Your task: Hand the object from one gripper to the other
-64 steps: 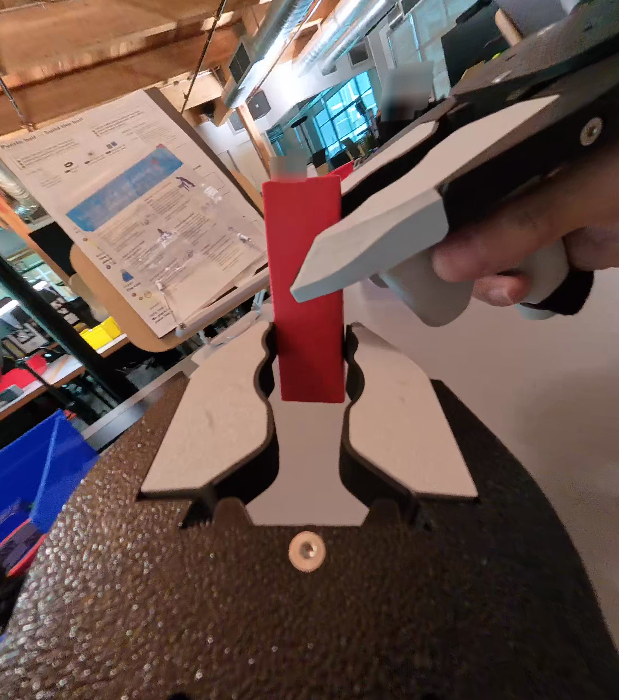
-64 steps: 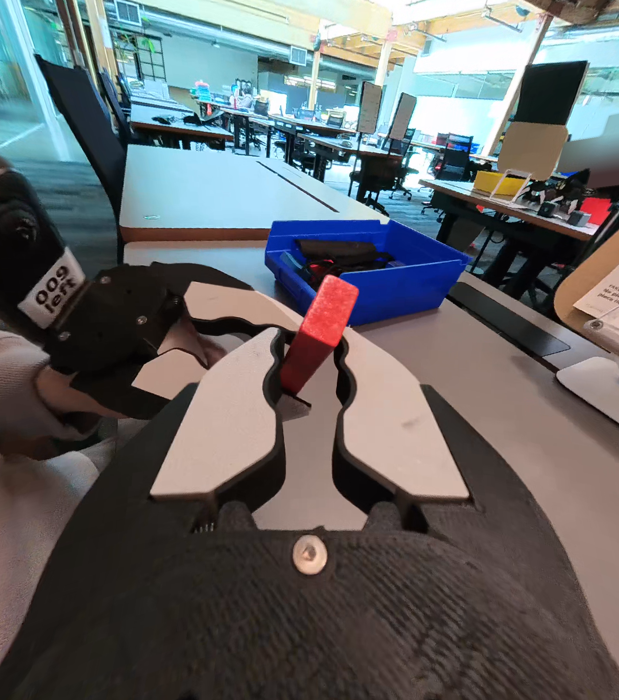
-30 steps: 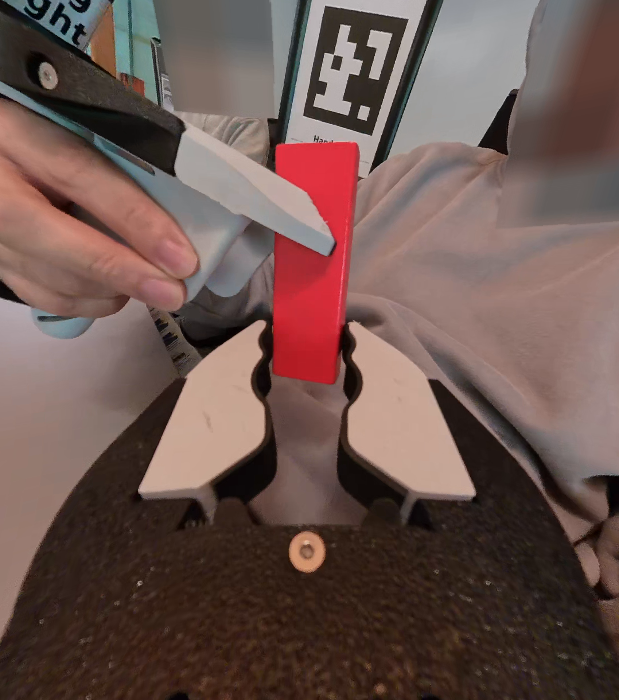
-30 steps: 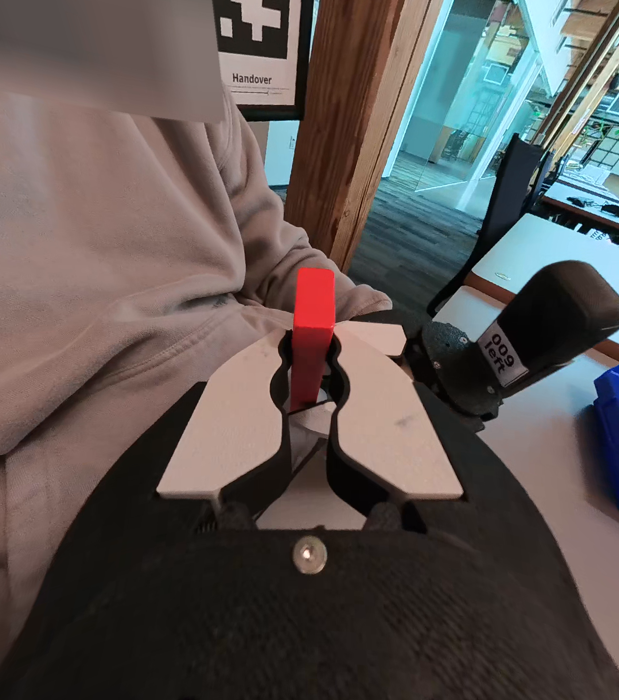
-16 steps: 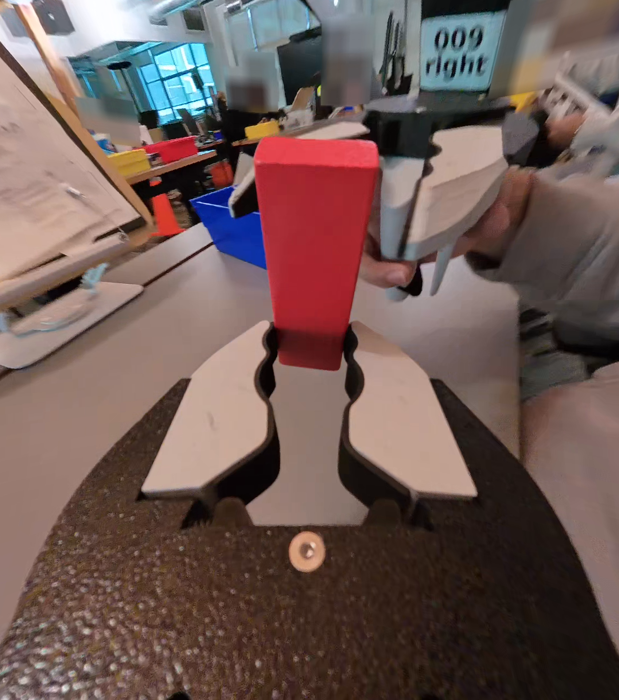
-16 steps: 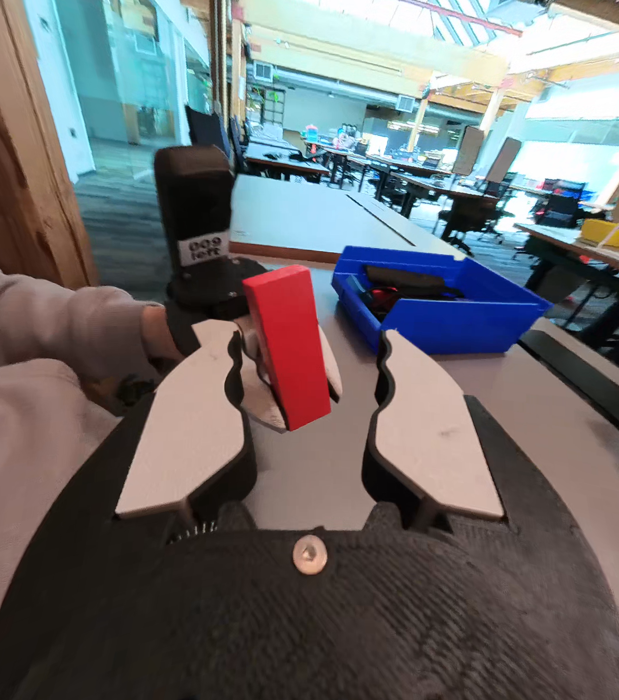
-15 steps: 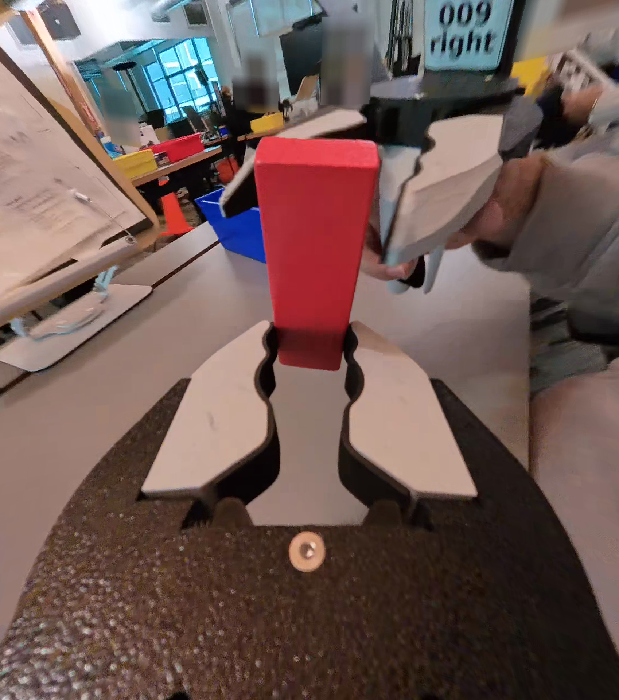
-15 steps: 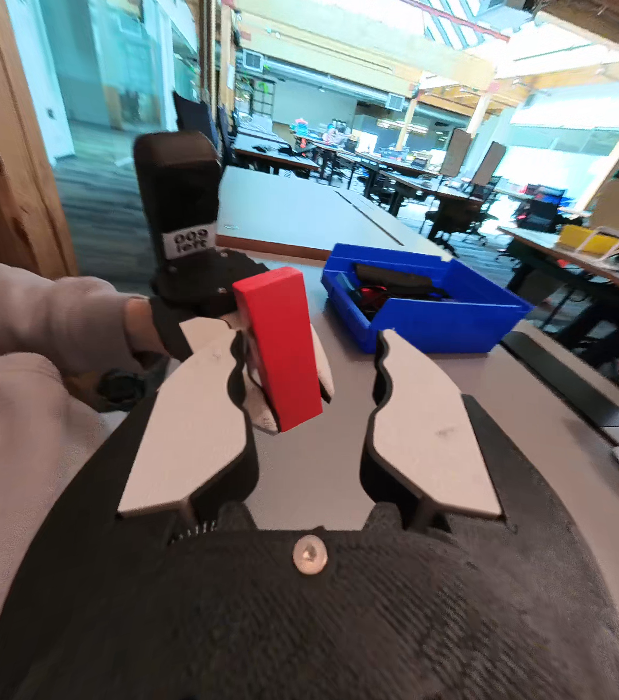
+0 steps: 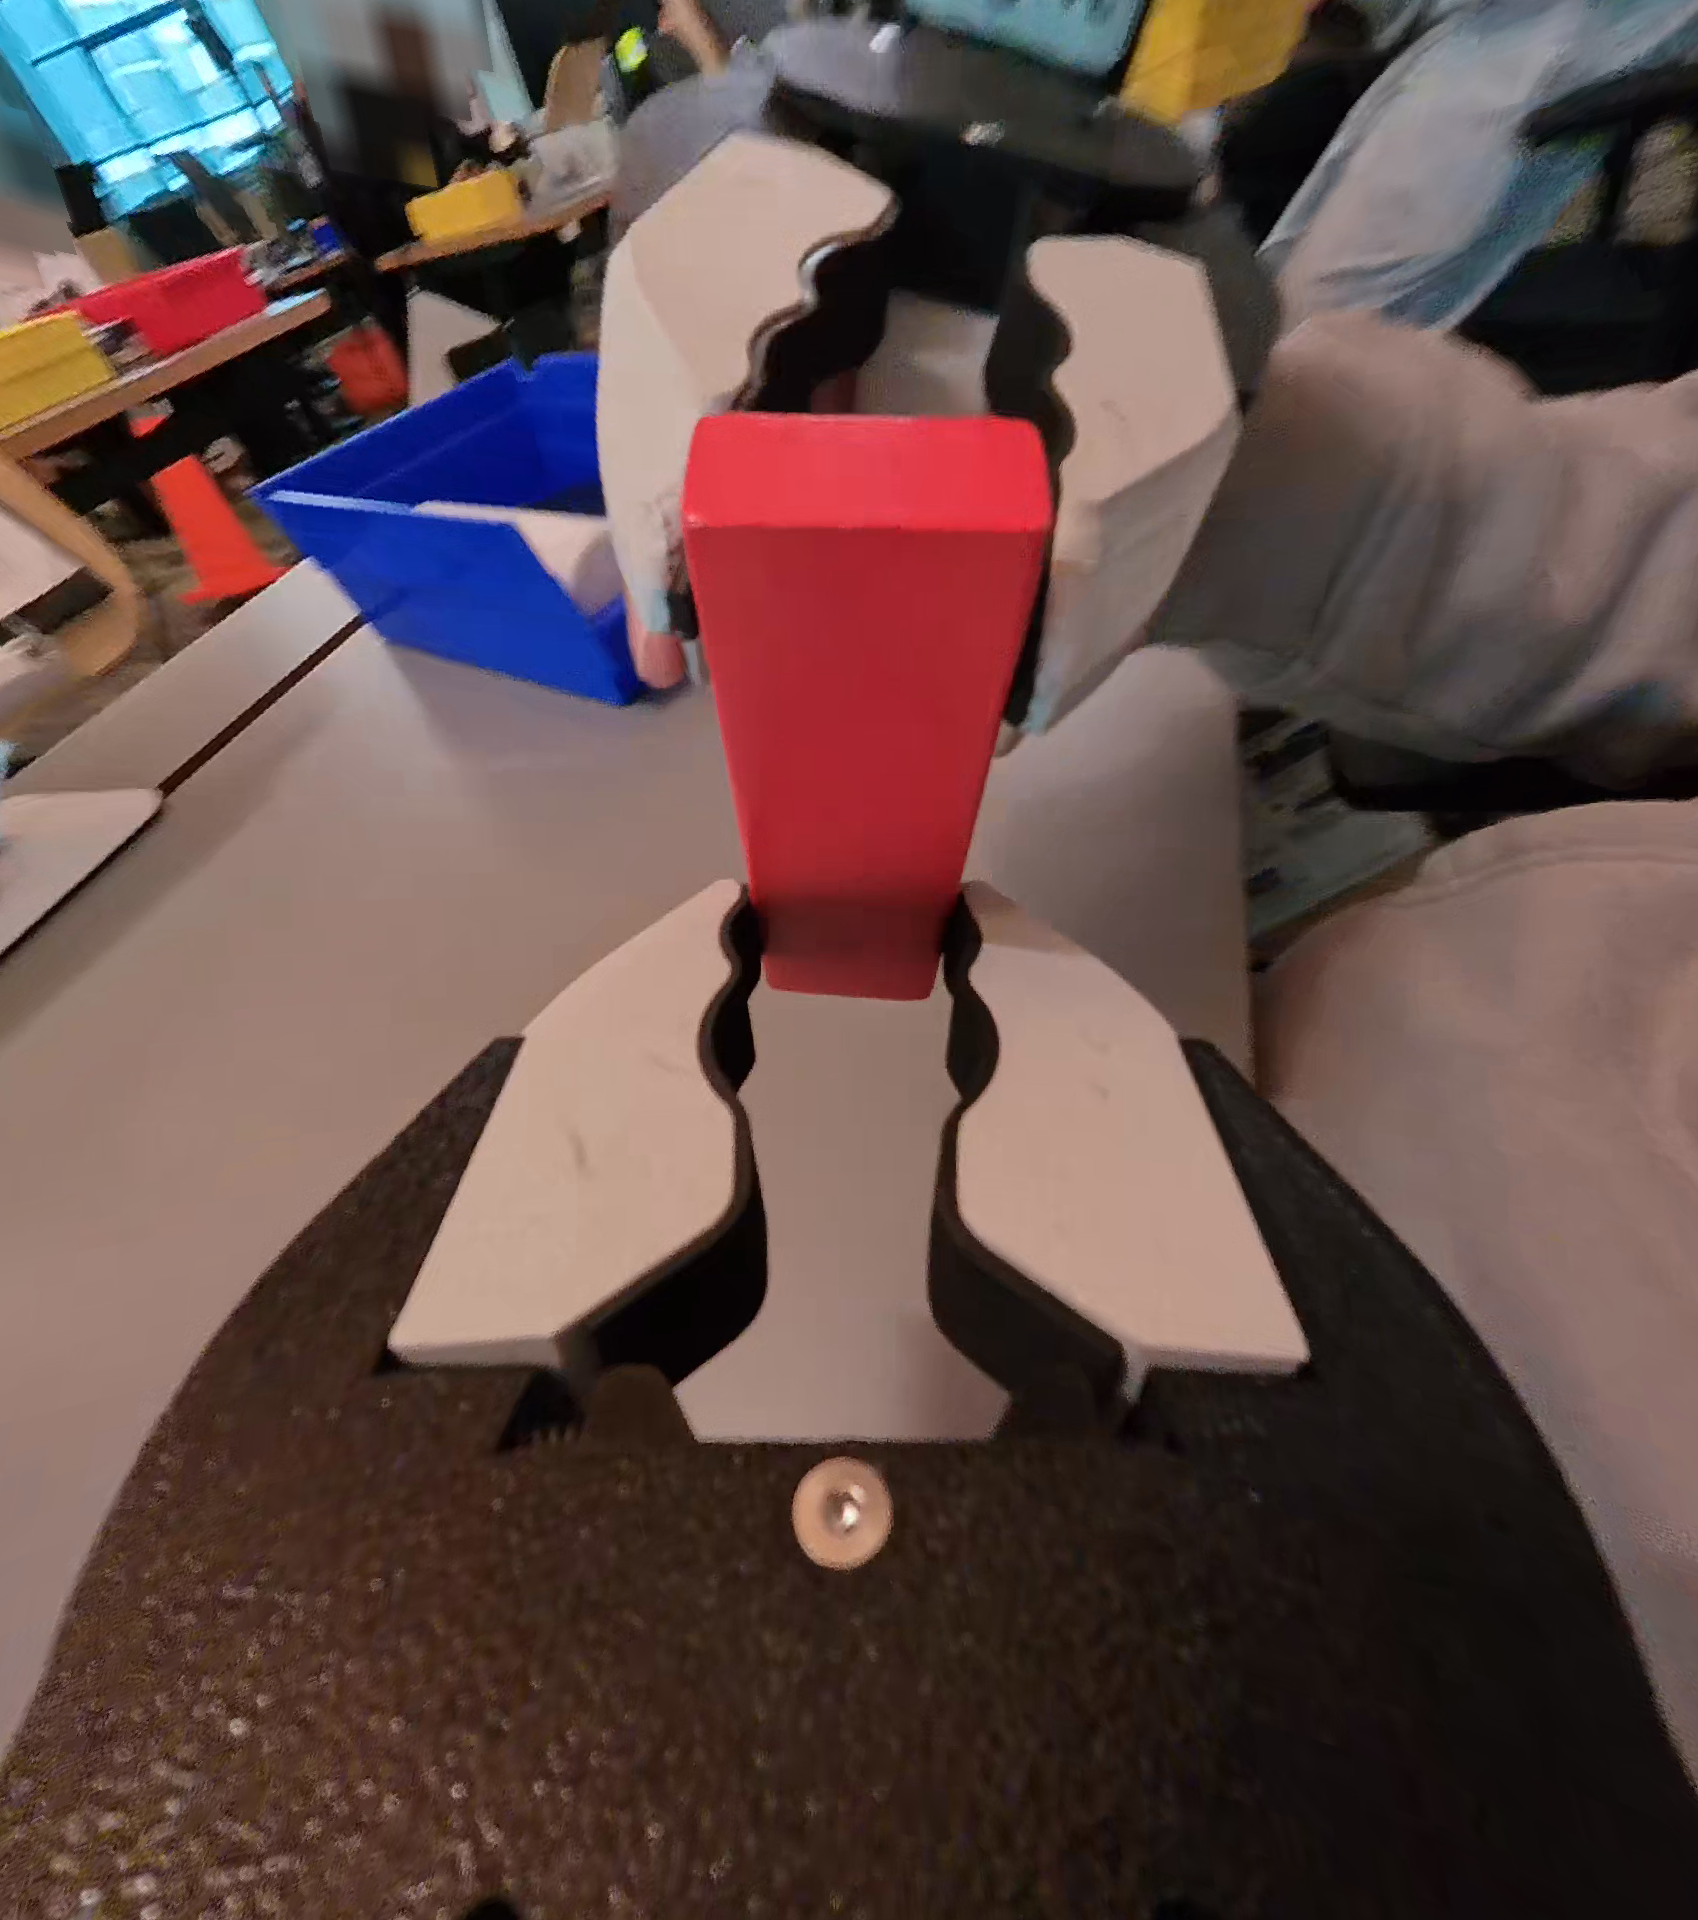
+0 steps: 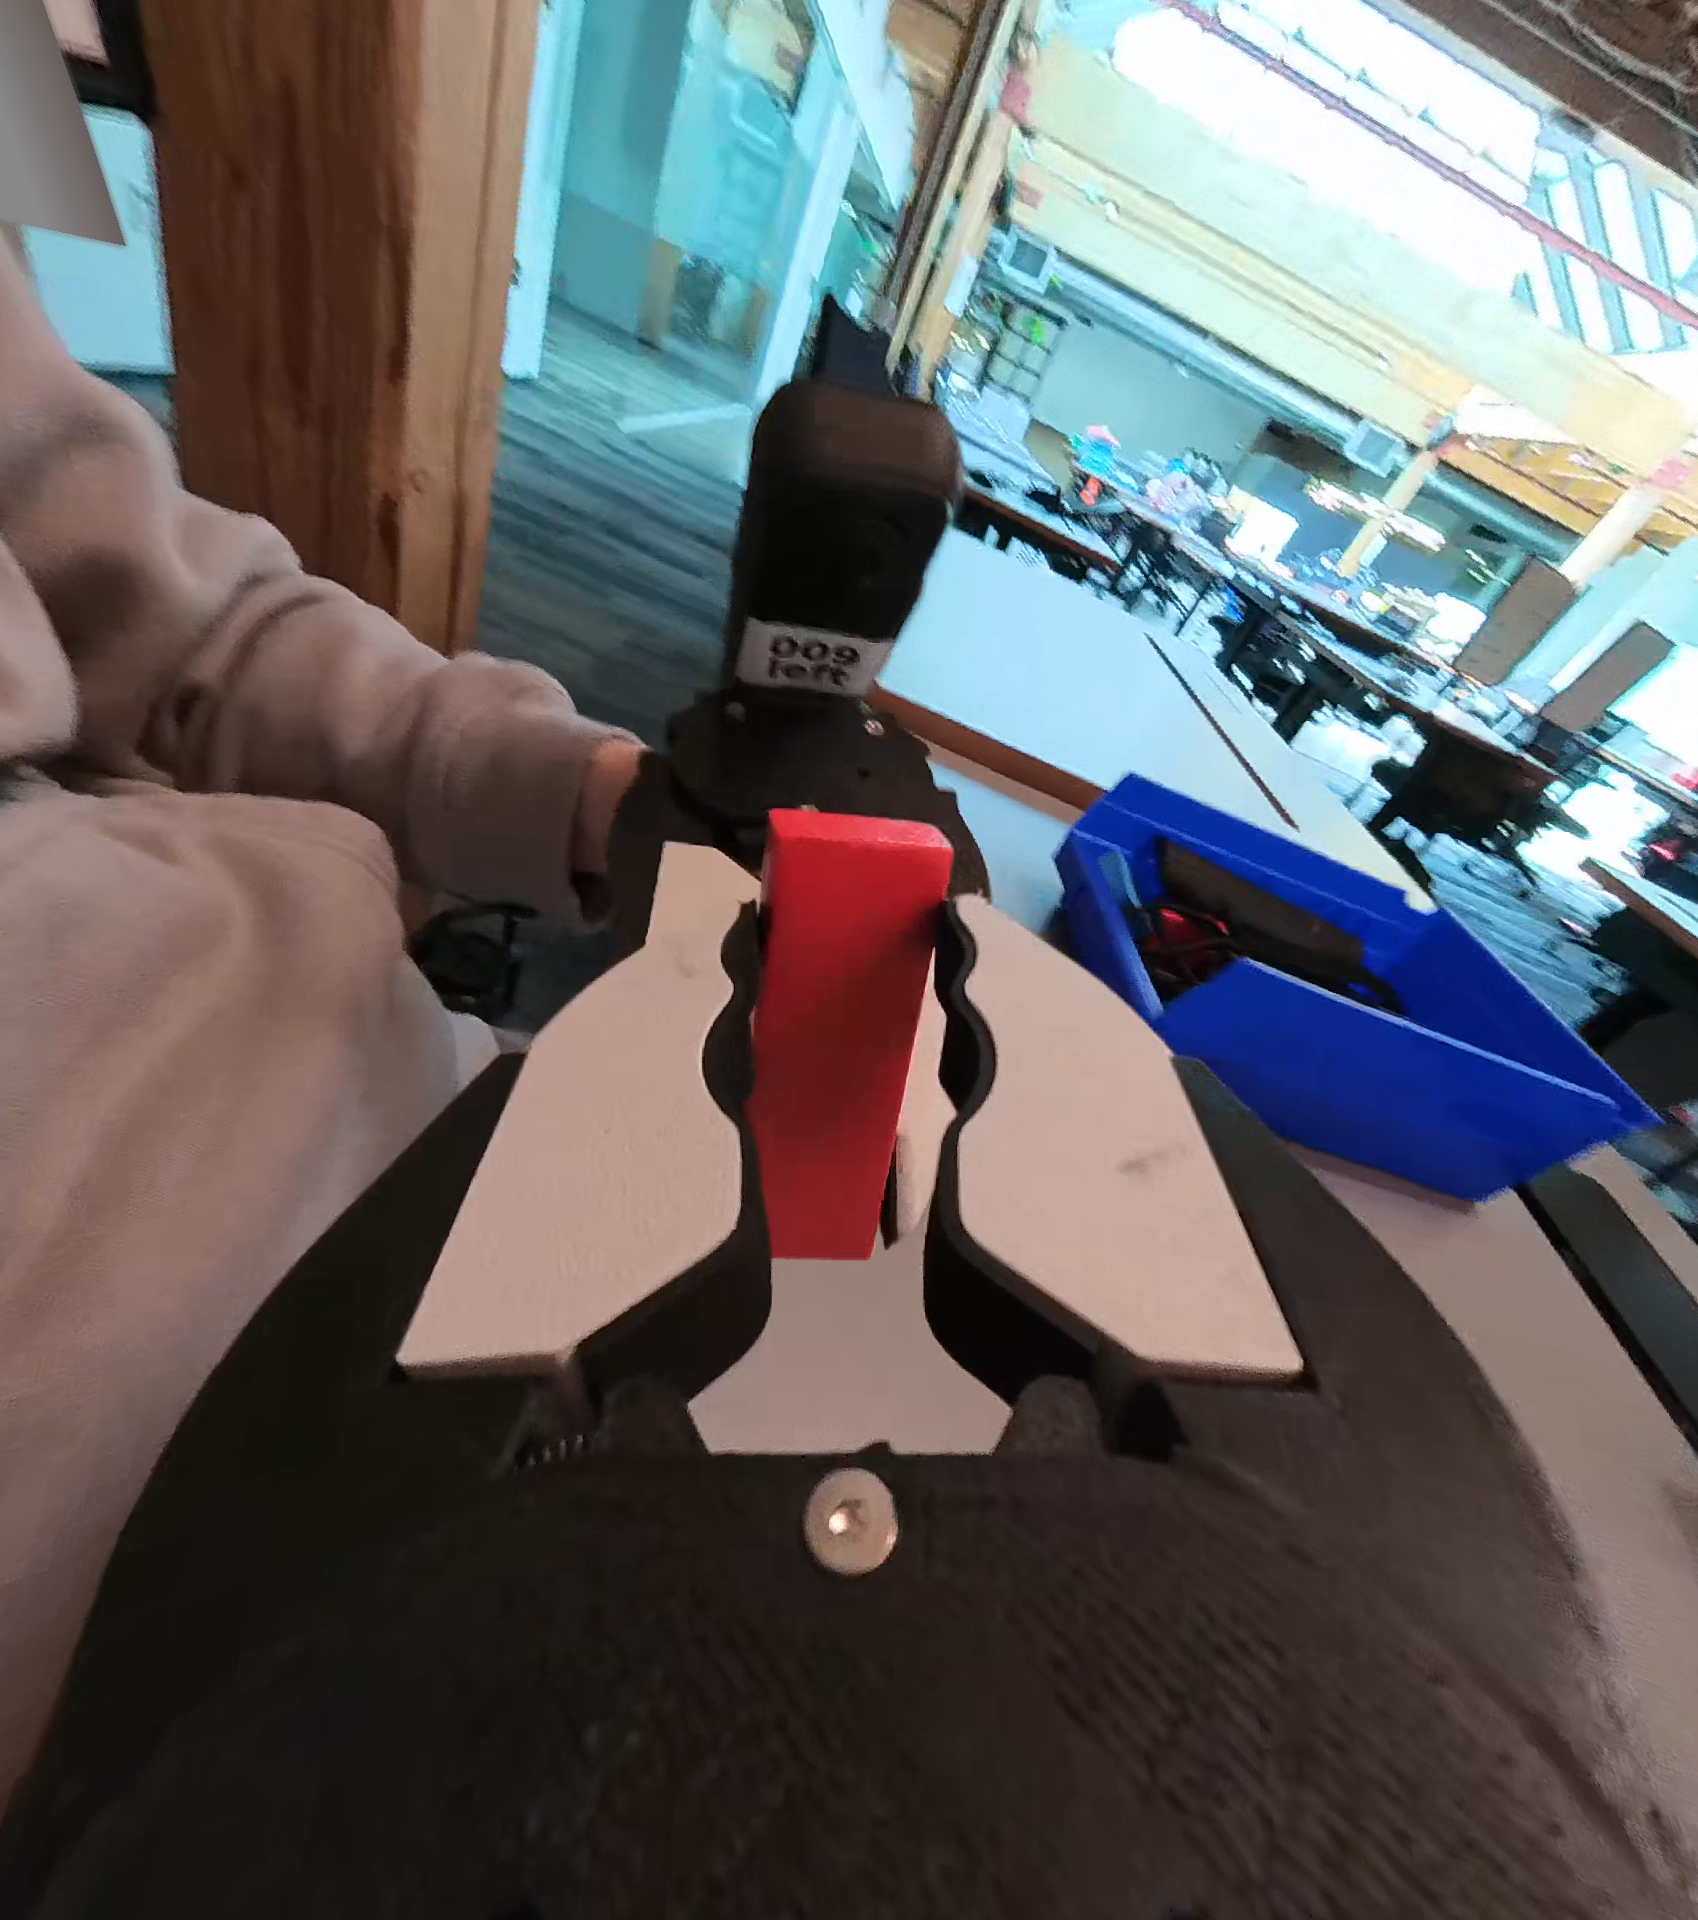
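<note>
The left tongs (image 9: 850, 940) are clamped on the lower end of the red block (image 9: 860, 665), which stands upright above the surface (image 9: 325, 935), clear of it. In the left wrist view the right tongs (image 9: 928, 343) face the camera from beyond the block's top end, their fingers (image 9: 1125, 364) spread to either side of it with a gap showing between the block and the pads.

In the right wrist view the block (image 10: 840, 1029) lies lengthwise between the right tongs (image 10: 850, 925). The jaws flank it closely, but I cannot tell whether the pads press on it. The left tongs' black body (image 10: 824, 758) sits just behind the block, held by a hand in a grey sleeve (image 10: 357, 707).

A blue bin (image 10: 1344, 997) sits on the surface toward its far edge, beside the tongs, with dark items inside.
</note>
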A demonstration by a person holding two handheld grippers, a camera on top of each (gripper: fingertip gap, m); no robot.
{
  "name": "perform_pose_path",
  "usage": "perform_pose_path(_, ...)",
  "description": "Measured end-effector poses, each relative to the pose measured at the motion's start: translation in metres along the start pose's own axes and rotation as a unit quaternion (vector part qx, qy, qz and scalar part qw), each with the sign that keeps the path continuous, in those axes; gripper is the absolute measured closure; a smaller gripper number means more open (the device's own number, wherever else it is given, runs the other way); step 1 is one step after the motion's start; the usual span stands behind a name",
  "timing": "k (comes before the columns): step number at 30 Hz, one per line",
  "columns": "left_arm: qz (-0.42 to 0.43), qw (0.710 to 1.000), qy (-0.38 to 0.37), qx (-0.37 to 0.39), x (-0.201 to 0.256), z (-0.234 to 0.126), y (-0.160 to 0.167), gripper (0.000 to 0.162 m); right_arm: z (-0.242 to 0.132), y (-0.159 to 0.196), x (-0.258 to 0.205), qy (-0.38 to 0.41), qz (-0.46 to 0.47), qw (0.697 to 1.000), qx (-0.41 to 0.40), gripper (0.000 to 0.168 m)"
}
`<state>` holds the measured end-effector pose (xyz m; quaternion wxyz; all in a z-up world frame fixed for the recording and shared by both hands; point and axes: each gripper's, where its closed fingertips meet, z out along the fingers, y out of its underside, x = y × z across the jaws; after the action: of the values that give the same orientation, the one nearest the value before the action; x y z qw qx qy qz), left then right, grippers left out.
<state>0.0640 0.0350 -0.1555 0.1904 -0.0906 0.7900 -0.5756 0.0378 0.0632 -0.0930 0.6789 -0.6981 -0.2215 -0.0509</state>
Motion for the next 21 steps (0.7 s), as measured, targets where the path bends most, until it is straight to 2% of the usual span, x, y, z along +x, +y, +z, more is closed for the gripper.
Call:
perform_pose_path(3, -0.006, 0.996, 0.059, 0.071, 0.016, -0.009, -0.017, 0.128, -0.005, -0.021, -0.009, -0.035, 0.013, 0.997, 0.074, 0.136)
perform_pose_path(5, -0.06, 0.982, 0.121, 0.132, 0.027, -0.021, -0.035, 0.119, -0.014, -0.037, -0.013, -0.057, 0.029, 0.989, 0.13, 0.136)
perform_pose_path(8, -0.159, 0.946, 0.205, 0.193, 0.033, -0.036, -0.054, 0.117, -0.026, -0.05, -0.022, -0.1, 0.047, 0.978, 0.178, 0.136)
perform_pose_path(10, -0.164, 0.944, 0.222, 0.179, 0.036, -0.035, -0.047, 0.119, -0.026, -0.049, -0.029, -0.127, 0.057, 0.973, 0.182, 0.136)
perform_pose_path(13, -0.113, 0.954, 0.239, 0.142, 0.051, -0.029, -0.033, 0.117, -0.023, -0.05, -0.037, -0.153, 0.066, 0.965, 0.202, 0.136)
perform_pose_path(16, -0.06, 0.957, 0.254, 0.126, 0.066, -0.025, -0.026, 0.122, -0.02, -0.05, -0.042, -0.174, 0.082, 0.958, 0.214, 0.136)
perform_pose_path(18, -0.047, 0.956, 0.255, 0.135, 0.068, -0.023, -0.027, 0.132, -0.018, -0.047, -0.045, -0.182, 0.083, 0.958, 0.206, 0.136)
perform_pose_path(21, -0.053, 0.952, 0.259, 0.156, 0.067, -0.022, -0.027, 0.132, -0.018, -0.046, -0.042, -0.172, 0.081, 0.962, 0.196, 0.135)
